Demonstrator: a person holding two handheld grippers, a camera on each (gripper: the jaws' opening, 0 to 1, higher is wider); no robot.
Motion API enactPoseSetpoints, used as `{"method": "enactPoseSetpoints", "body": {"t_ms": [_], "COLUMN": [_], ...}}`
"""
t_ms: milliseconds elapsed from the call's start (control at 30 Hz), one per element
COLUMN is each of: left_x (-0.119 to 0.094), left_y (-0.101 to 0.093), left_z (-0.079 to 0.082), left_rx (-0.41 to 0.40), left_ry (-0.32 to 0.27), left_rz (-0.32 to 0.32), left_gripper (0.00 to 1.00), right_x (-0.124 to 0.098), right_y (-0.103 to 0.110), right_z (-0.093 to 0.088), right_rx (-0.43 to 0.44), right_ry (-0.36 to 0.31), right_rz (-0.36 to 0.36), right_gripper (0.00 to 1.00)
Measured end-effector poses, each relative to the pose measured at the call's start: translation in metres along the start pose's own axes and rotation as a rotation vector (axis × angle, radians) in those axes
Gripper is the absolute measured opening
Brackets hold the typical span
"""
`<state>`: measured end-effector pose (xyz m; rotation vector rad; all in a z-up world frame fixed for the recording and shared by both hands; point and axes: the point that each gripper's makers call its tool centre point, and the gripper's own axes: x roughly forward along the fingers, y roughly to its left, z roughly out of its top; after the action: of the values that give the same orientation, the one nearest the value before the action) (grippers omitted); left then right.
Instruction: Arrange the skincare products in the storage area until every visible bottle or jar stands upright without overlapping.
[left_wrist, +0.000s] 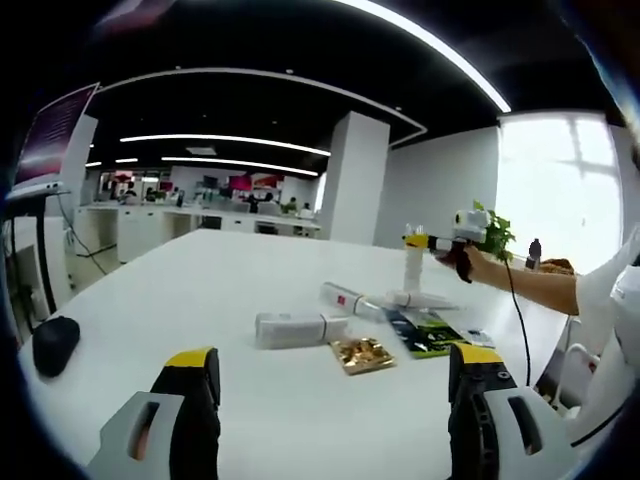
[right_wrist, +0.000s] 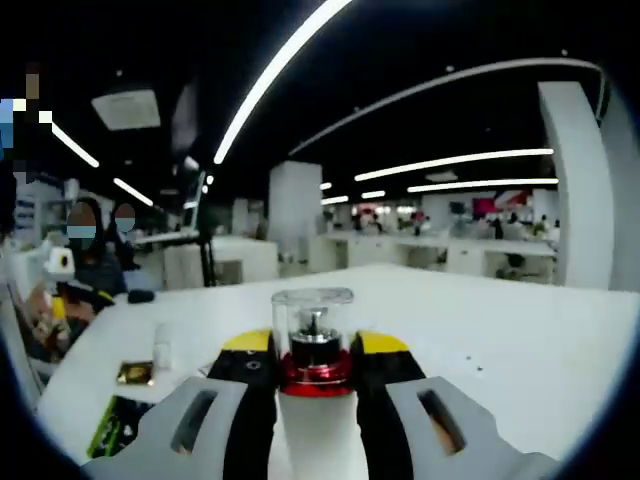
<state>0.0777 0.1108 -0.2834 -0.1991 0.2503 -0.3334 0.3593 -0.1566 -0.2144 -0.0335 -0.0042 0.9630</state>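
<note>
My right gripper (right_wrist: 315, 375) is shut on a white bottle (right_wrist: 313, 345) with a red collar and a clear cap, holding it upright. In the left gripper view the same gripper (left_wrist: 432, 243) holds that bottle (left_wrist: 412, 268) over the far side of the white table (left_wrist: 200, 290). Lying flat on the table are a white tube (left_wrist: 295, 328), a white tube with a red mark (left_wrist: 350, 300) and another white item (left_wrist: 420, 298). My left gripper (left_wrist: 335, 385) is open above the table's near side with nothing between its jaws.
A gold packet (left_wrist: 362, 354) and a dark green packet (left_wrist: 425, 330) lie beside the tubes; both packets (right_wrist: 134, 373) (right_wrist: 115, 425) also appear low on the left. A black mouse (left_wrist: 55, 343) sits at the left edge. A person's arm (left_wrist: 530, 285) reaches in from the right.
</note>
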Motion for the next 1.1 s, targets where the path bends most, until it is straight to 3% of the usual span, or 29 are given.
{"method": "enactPoseSetpoints", "body": {"t_ms": [400, 633, 767, 967, 1100], "left_x": [0.004, 0.005, 0.004, 0.003, 0.003], "left_y": [-0.009, -0.012, -0.012, -0.009, -0.009], "left_z": [-0.001, -0.002, -0.001, -0.003, -0.003], "left_rx": [-0.013, -0.013, -0.013, -0.014, -0.015], "left_ry": [-0.006, -0.005, -0.009, -0.003, -0.003], "left_rz": [-0.026, -0.032, -0.031, -0.024, -0.024], "left_gripper": [0.98, 0.98, 0.98, 0.98, 0.98], "right_x": [-0.012, -0.012, -0.011, -0.012, -0.014], "right_y": [-0.003, -0.002, 0.000, -0.003, -0.005], "right_z": [0.002, -0.004, -0.015, -0.040, -0.043], "right_rx": [0.001, -0.026, -0.013, 0.016, 0.012], "right_ry": [-0.071, -0.023, 0.018, 0.089, 0.090], "right_rz": [-0.026, -0.039, -0.035, -0.038, -0.034], "right_gripper": [0.28, 0.31, 0.35, 0.32, 0.31]}}
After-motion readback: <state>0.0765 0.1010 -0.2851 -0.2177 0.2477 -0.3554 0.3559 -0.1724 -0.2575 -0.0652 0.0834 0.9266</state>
